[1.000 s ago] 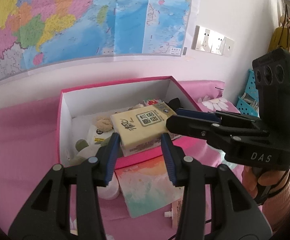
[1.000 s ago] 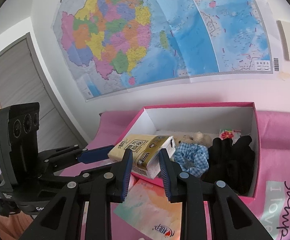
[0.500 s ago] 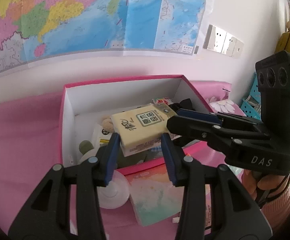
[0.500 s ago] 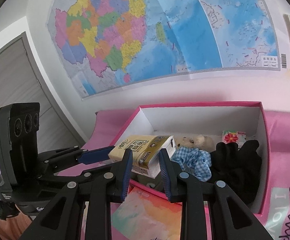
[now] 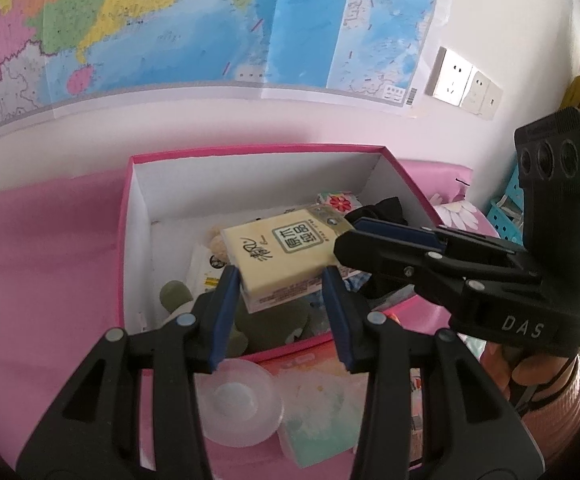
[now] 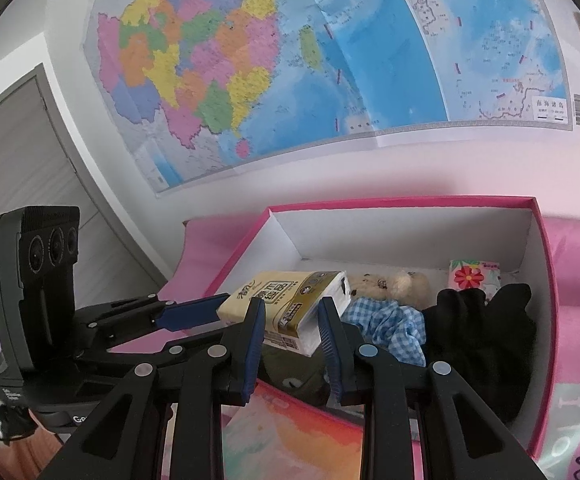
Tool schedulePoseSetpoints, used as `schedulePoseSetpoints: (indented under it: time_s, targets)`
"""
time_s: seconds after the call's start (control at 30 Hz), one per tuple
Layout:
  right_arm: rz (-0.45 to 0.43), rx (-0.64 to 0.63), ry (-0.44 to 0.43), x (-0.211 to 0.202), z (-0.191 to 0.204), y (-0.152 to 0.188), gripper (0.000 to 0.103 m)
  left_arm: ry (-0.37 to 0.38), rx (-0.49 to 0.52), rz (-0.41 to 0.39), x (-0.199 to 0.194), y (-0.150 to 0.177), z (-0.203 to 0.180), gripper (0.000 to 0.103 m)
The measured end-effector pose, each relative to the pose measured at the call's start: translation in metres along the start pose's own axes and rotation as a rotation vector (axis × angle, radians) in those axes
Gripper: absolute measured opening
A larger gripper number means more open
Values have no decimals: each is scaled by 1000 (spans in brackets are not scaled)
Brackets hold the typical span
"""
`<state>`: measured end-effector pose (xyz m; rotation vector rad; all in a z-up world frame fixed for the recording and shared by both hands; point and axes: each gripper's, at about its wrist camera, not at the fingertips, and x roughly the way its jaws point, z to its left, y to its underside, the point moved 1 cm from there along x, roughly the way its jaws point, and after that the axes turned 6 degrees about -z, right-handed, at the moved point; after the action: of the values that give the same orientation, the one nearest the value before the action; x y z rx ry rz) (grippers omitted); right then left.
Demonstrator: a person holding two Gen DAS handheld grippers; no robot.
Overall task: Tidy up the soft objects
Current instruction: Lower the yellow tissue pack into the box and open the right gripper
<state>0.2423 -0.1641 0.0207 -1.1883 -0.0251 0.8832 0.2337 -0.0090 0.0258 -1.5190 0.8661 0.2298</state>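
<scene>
A cream-yellow tissue pack [image 5: 286, 256] [image 6: 290, 300] hangs over the open pink box [image 5: 250, 150] [image 6: 410, 202]. My left gripper [image 5: 282, 280] is shut on its near end, blue pads pressing both sides. My right gripper [image 6: 292, 312] is shut on the other end and shows in the left wrist view as a black body coming in from the right [image 5: 370, 236]. The left gripper [image 6: 194, 312] comes in from the left in the right wrist view. Inside the box lie a black cloth [image 6: 478, 332], a blue gingham scrunchie [image 6: 390, 328], a small teddy bear [image 6: 390, 286] and a green plush [image 5: 266, 328].
A floral tissue packet [image 6: 474, 276] sits in the box's far corner. In front of the box, on the pink cloth, lie a clear plastic lid [image 5: 238, 404] and a pastel packet [image 5: 318, 412]. A map covers the wall behind. A hand in a pink sleeve [image 5: 550, 404] holds the right gripper.
Both grippers have carried the tissue pack forward and a little lower over the box. The box interior now fills more of both views. The grip on the pack is unchanged.
</scene>
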Motion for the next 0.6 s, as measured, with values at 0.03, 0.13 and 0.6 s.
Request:
schedulePoseSetpoints:
  time_s: [0.03,0.13,0.6]
  targets:
    - [2,4,-1,2,-1,0,28,0,-4,2,1,0,1,45]
    - [7,11,-3,7,-3,-2,28,-1,-12,13,6,-2,4,45]
    - [34,62,7,35,-15,-4,28,-44,-71,69,36,-8,26,44]
